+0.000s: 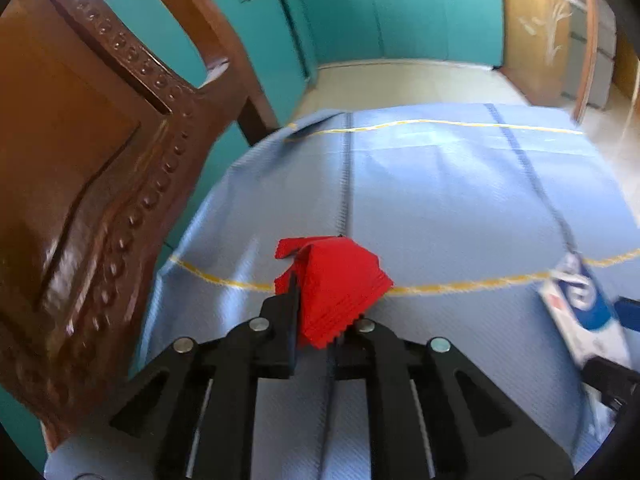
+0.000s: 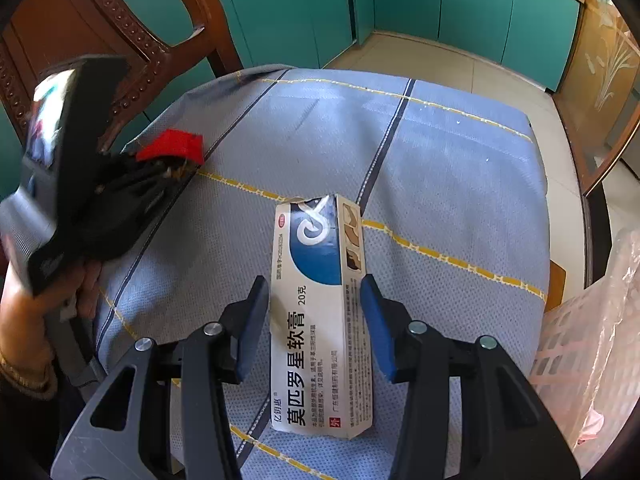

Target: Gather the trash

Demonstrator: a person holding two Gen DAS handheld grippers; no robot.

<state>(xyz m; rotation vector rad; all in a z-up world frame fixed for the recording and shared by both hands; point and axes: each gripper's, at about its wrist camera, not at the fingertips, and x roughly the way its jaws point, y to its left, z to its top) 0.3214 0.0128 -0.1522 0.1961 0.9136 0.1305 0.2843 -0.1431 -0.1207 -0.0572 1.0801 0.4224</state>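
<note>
White ointment box (image 2: 320, 316) flat on blue cloth (image 2: 460, 184), long axis pointing away.

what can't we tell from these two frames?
- Right gripper contact: jaws flank the box, right view; whether the pads press it is unclear.
- Red scrap: its lower part is hidden behind the left gripper, left view.
- Pink bin: cut by the right view's edge, contents unseen.
- Box in the left view: blurred, cut at the edge.
</note>
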